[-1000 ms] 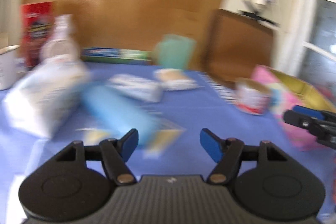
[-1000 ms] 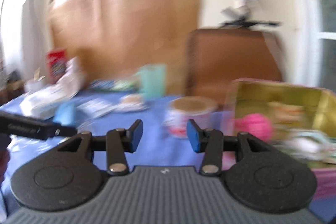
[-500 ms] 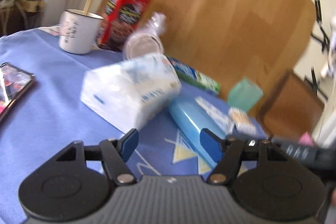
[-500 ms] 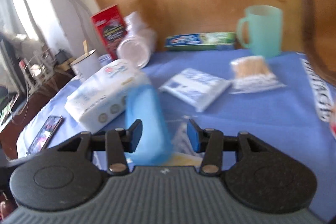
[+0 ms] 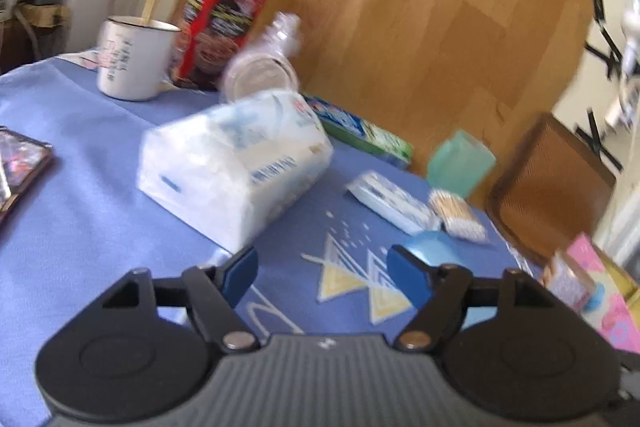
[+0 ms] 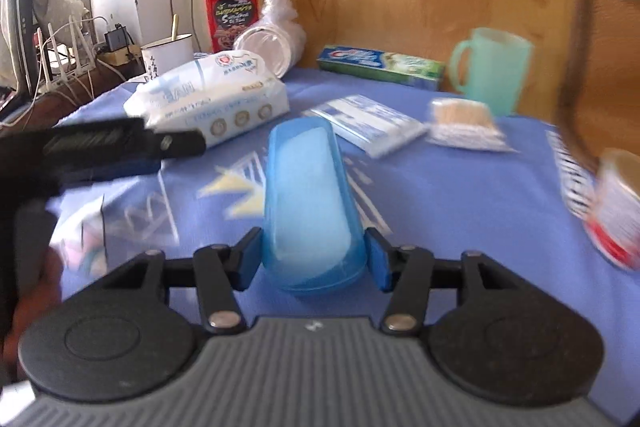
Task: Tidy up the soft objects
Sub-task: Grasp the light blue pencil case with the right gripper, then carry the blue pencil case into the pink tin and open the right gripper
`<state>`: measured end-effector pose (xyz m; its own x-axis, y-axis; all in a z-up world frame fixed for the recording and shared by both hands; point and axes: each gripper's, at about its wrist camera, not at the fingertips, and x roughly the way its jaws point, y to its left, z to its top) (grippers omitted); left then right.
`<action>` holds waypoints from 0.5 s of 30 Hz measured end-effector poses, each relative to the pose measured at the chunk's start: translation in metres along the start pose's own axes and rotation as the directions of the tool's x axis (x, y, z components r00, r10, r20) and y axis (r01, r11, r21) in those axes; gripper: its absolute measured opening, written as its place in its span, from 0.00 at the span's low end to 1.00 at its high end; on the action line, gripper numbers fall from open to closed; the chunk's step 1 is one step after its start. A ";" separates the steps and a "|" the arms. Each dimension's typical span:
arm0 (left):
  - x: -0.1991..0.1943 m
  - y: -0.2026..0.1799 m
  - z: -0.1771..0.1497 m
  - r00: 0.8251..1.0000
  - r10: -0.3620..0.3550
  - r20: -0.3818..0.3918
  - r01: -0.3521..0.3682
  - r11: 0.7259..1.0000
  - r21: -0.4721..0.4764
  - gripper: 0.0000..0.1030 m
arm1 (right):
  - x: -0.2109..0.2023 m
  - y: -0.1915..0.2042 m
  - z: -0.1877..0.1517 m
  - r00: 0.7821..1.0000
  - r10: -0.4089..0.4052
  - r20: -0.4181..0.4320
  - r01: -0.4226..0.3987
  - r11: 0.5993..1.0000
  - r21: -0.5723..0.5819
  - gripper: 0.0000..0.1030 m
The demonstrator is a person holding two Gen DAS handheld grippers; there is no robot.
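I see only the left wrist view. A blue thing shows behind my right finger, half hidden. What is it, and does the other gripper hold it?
Observer: It is a translucent blue case, lying lengthwise; the right gripper has its near end between both fingers.
Operator: Is it closed on the case?
Observer: The pads touch both sides, so it looks shut on it.
Operator: Where is my gripper from there?
Observer: The left gripper shows at the left, reaching toward the white tissue pack.
Operator: Anything behind the mug?
Observer: A router and cables on a side shelf.
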<state>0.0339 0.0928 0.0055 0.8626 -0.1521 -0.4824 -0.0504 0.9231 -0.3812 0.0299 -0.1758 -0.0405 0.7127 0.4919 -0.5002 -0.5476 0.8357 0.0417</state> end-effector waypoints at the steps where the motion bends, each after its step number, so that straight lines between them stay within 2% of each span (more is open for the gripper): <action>1: 0.002 -0.004 0.000 1.000 -0.019 -0.025 0.019 1.000 0.022 0.73 | -0.008 -0.002 -0.007 1.000 -0.016 0.004 0.016 1.000 0.005 0.55; 4: -0.001 -0.025 -0.009 0.989 -0.123 -0.087 0.128 0.990 0.056 0.74 | -0.040 -0.015 -0.033 0.997 -0.071 0.013 0.070 0.995 0.071 0.55; 5: -0.002 -0.037 -0.015 0.977 -0.178 -0.120 0.186 0.981 0.056 0.74 | -0.052 -0.021 -0.042 0.996 -0.089 0.019 0.086 0.991 0.103 0.54; 7: -0.005 -0.065 -0.027 0.941 -0.280 -0.191 0.300 0.950 0.085 0.74 | -0.071 -0.028 -0.056 0.990 -0.135 0.031 0.128 0.980 0.152 0.54; 8: -0.006 -0.078 -0.032 0.925 -0.310 -0.220 0.338 0.935 0.107 0.74 | -0.078 -0.030 -0.062 0.988 -0.153 0.036 0.145 0.974 0.174 0.54; 10: -0.005 -0.103 -0.041 0.897 -0.337 -0.287 0.386 0.913 0.134 0.74 | -0.087 -0.030 -0.070 0.986 -0.159 0.041 0.147 0.967 0.210 0.55; 13: 0.010 -0.126 -0.054 0.837 -0.372 -0.401 0.433 0.898 0.072 0.71 | -0.092 -0.025 -0.079 0.985 -0.163 0.056 0.151 0.973 0.174 0.55; 14: 0.010 -0.133 -0.057 0.848 -0.363 -0.386 0.425 0.901 0.086 0.69 | -0.091 -0.022 -0.081 0.983 -0.172 0.063 0.161 0.975 0.150 0.55; 15: 0.012 -0.140 -0.060 0.836 -0.375 -0.402 0.442 0.893 0.086 0.64 | -0.090 -0.019 -0.081 0.982 -0.177 0.067 0.167 0.976 0.137 0.54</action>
<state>0.0217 -0.0594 0.0059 0.5377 -0.6148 -0.5770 0.3797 0.7875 -0.4854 -0.0592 -0.2553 -0.0666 0.8261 0.3514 -0.4405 -0.3559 0.9315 0.0756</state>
